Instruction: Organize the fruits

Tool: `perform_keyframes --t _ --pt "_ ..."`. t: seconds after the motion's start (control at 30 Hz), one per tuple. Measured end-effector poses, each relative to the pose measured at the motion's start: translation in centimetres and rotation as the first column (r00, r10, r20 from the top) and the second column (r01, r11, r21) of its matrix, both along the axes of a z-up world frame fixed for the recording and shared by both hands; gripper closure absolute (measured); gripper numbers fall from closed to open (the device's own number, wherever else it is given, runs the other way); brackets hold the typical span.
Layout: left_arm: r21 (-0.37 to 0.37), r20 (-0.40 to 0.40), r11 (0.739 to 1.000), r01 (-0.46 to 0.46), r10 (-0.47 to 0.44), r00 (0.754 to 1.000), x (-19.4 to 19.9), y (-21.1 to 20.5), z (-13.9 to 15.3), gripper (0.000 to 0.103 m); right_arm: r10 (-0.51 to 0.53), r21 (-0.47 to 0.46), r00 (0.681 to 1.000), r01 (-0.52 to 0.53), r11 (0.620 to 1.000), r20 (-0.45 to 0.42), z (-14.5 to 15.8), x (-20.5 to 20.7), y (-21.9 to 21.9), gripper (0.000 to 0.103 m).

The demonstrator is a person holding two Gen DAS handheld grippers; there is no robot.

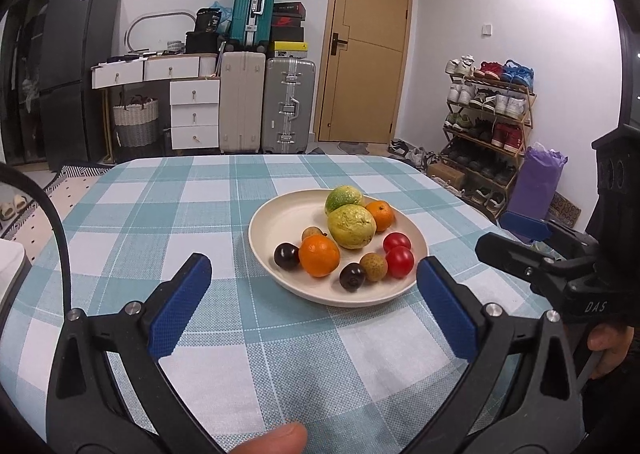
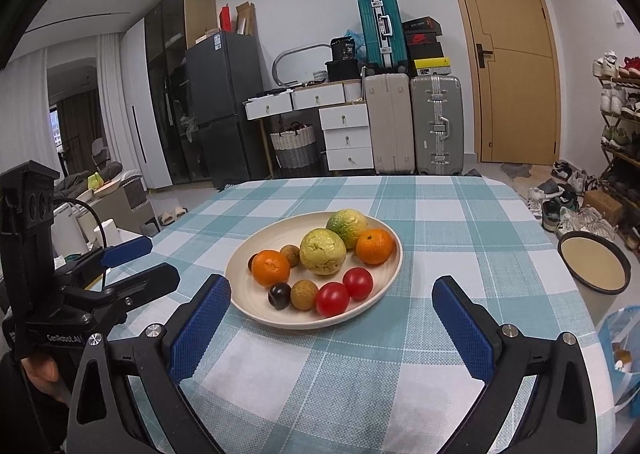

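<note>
- Left wrist view: left gripper (image 1: 314, 282) spread wide, empty; right gripper (image 2: 332, 302) likewise.
- Risk: round fruits (image 1: 352, 225) crowd the plate (image 1: 280, 213); a careless grasp may roll neighbours off.

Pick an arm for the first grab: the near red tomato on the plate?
Right, probably. The near tomato sits between the open right gripper fingers, at the plate front edge. From the left gripper, it lies off to the right, behind a dark fruit.

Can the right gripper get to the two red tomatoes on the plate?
Probably yes. The right gripper is open and empty, and the red tomatoes sit at the near edge of the plate, right ahead, with only bare tablecloth between.
</note>
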State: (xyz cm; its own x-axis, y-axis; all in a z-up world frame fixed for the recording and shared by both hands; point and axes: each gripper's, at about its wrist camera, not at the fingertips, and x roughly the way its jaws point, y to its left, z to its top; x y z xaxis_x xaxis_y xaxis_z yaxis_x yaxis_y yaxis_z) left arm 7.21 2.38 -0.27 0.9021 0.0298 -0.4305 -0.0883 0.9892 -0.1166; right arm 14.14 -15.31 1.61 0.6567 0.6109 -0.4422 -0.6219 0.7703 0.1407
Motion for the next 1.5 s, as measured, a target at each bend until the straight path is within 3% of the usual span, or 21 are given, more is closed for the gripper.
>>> perform_keyframes --t 0.53,1.5 --pt "0.006 -0.001 1.0 -0.001 0.001 1.0 0.5 0.2 -0.1 0.001 0.011 -0.015 0.998 -0.01 1.0 0.064 0.3 -1.2 0.2 0.0" --pt "0.003 -0.006 1.0 -0.001 0.001 1.0 0.6 0.3 -0.4 0.001 0.023 -0.02 0.998 -0.022 1.0 0.066 0.3 -1.5 0.5 0.0"
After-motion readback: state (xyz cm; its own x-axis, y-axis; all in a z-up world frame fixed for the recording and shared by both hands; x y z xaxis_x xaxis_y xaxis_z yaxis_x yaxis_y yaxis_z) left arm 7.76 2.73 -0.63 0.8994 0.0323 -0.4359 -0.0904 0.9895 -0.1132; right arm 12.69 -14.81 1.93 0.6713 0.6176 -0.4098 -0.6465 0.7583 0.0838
